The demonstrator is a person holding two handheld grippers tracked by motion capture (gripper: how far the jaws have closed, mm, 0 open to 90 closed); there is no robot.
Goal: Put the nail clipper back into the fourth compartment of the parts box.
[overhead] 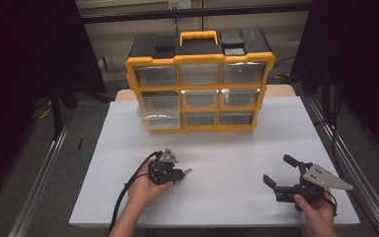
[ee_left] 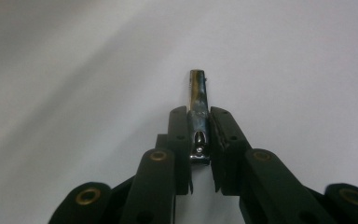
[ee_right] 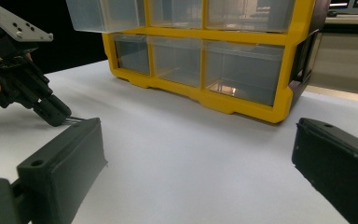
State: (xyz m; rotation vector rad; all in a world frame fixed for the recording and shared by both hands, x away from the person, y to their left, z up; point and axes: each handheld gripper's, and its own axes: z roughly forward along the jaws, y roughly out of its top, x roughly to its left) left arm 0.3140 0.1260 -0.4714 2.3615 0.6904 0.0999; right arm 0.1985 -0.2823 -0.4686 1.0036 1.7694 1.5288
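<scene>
I'm working in what looks like a lab or workshop recording bay: a bare white surface (overhead: 227,148) stands between dark curtains (overhead: 24,74) and metal frame rails (overhead: 39,173). A yellow-and-black parts organizer (overhead: 200,81) with 9 clear drawers stands at its far edge.

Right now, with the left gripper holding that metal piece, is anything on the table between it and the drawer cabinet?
Nothing visible. The left gripper holds the metal piece, and bare white tabletop runs up to the yellow drawer cabinet. The right gripper sits off to the side, jaws open.
</scene>
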